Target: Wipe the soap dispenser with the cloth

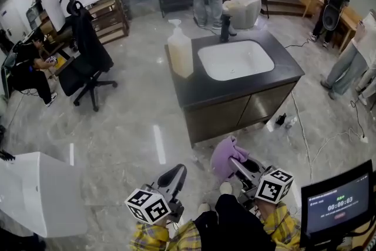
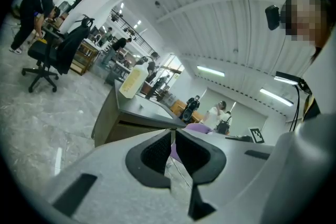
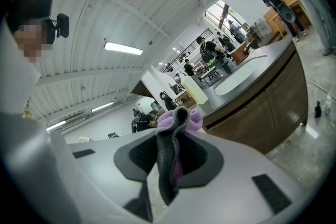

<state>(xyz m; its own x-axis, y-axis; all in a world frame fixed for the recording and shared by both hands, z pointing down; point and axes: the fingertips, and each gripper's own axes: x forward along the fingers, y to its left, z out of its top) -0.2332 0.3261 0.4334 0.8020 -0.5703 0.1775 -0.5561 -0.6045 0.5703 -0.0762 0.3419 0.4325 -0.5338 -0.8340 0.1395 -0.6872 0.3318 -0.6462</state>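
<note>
While the wiping has not yet begun, the cloth sits ready in the right gripper.
Nearest the person, that gripper is clamped on the bunched purple fabric, which stands up between its jaws so a soft pad faces forward, I'd judge for rubbing. The left gripper beside it is closed on nothing, probably kept free to steady things. Well beyond both, across the floor, the soap dispenser stands upright on the dark counter, at its left edge beside the white basin, out of reach for now.
</note>
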